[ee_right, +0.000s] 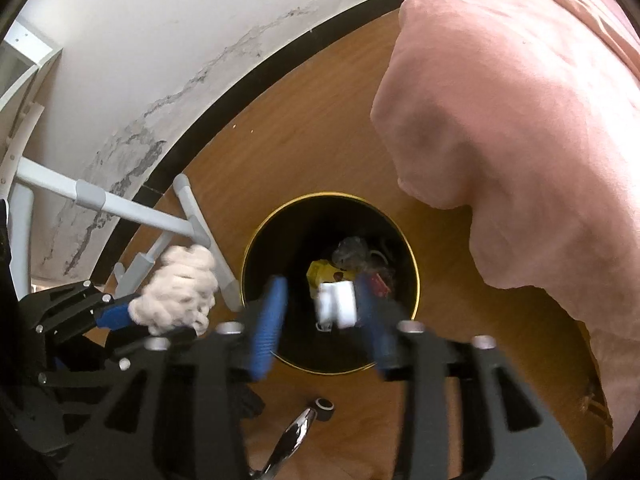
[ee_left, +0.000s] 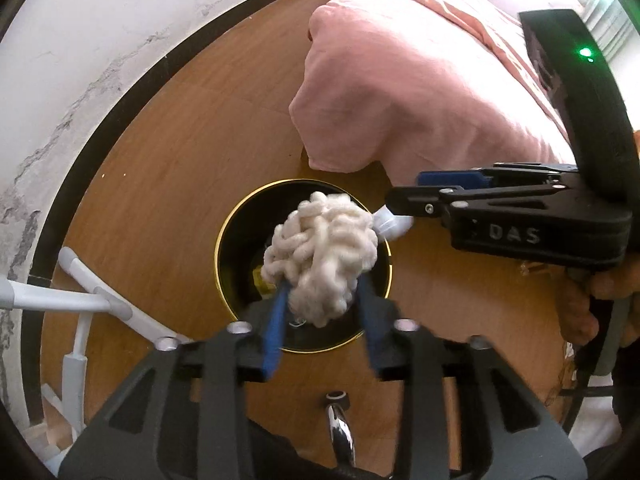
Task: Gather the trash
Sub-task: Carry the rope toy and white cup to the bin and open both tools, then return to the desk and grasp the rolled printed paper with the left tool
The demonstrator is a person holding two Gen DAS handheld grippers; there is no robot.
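You are near the end of this trip. Both of your grippers hang over the bin, the round black one with the gold rim that stands on the wood floor.

Your left gripper has the fluffy white ball between its blue fingers. The fingers are partly spread, and I cannot tell if they squeeze the ball or just touch it. The ball is right over the mouth of the bin in the left view. In the right view it looks closer to the rim, so I cannot say it will fall clean in.

Your right gripper is spread too. The small white piece sits between its fingers, blurred, close to one side and clear of the other. It looks let go, over the dark hole.

Some trash is in the bin now: a yellow thing, a grey crumpled thing and something red.

What is left, I think: both white things must land inside the bin. Then you look for more trash. I see none on the floor in these views, only a pink blanket beside the bin and a white rack by the wall.
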